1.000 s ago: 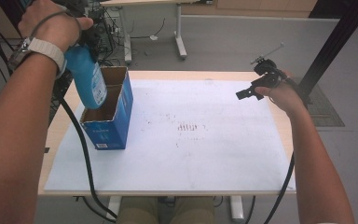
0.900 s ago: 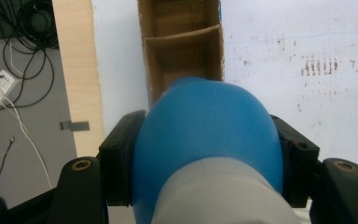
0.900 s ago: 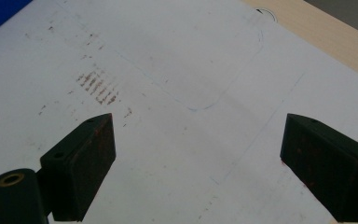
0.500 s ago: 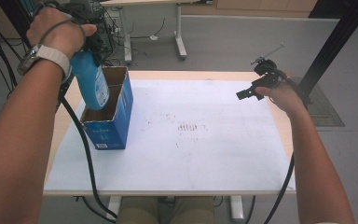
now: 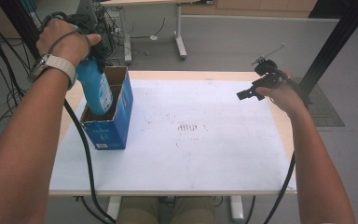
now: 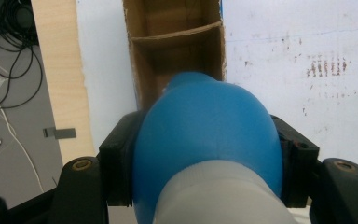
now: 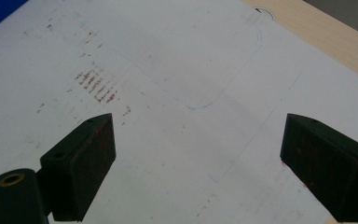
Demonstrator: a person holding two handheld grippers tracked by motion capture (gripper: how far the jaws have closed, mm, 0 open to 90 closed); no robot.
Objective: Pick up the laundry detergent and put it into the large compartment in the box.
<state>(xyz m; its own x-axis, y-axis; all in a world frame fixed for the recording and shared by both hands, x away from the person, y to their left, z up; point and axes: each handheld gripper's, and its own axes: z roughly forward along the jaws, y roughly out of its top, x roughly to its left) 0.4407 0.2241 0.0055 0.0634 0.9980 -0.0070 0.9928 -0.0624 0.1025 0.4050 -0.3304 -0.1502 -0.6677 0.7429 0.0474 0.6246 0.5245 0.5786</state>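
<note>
A blue bottle [image 5: 94, 88] with a white label stands tilted, its lower end inside the near compartment of a blue cardboard box [image 5: 114, 123] at the table's left. My left gripper [image 5: 91, 46] is shut on the bottle's upper part; in the left gripper view the black pads press on both sides of the bottle [image 6: 205, 144] above the box's brown compartments [image 6: 177, 51]. My right gripper [image 5: 248, 93] hovers over the table's far right with its jaws wide apart and nothing between the fingers [image 7: 81, 158].
A white sheet [image 5: 191, 140] with brown smudges covers the wooden table [image 5: 279, 126]. Cables lie on the floor at left. Another table's legs [image 5: 179, 28] stand behind, and a black post [image 5: 335, 42] rises at the far right.
My left gripper has lowered the blue bottle, so its lower end now sits deeper in the box. The right gripper has kept still.
</note>
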